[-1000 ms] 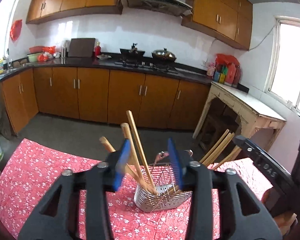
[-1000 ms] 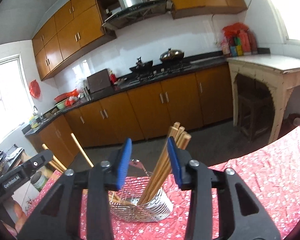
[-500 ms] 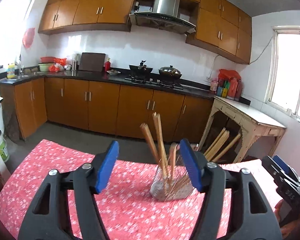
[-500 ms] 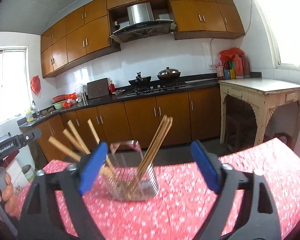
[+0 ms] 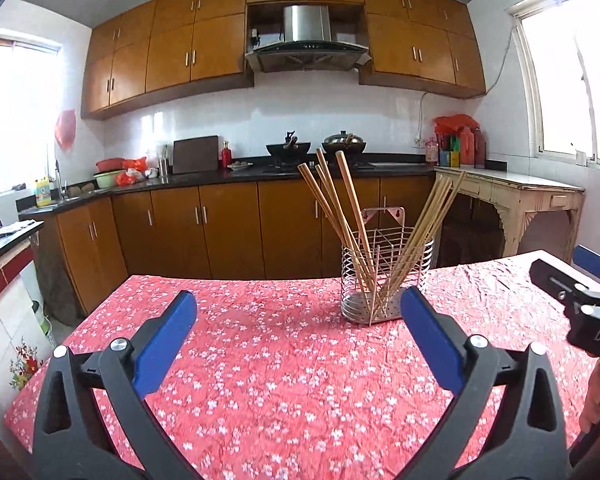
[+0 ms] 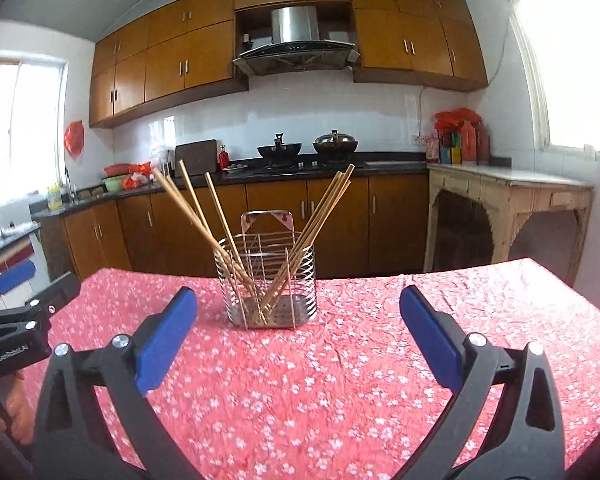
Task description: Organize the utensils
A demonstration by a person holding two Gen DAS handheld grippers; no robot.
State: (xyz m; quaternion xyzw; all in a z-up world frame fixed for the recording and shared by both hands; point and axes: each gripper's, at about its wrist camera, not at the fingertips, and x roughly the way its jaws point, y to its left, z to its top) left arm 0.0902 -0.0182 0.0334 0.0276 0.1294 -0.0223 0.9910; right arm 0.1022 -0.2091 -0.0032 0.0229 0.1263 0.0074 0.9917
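Round steel wire utensil holder (image 5: 386,280), upright, frame centre-right on red floral tablecloth (image 5: 260,380); wooden chopsticks (image 5: 342,216) leaning inside in two bunches. Left gripper (image 5: 298,304) and right gripper (image 6: 298,304): fingers spread wide, empty, short of holder.

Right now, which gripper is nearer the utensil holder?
Roughly even; no clear winner. The left gripper sits back with the utensil holder ahead to its right; the right gripper sits back with it ahead, slightly left. Both are open and clear.

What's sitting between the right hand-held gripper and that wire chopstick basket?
Nothing: only bare red floral tablecloth between right hand-held gripper and basket, in the right wrist view.
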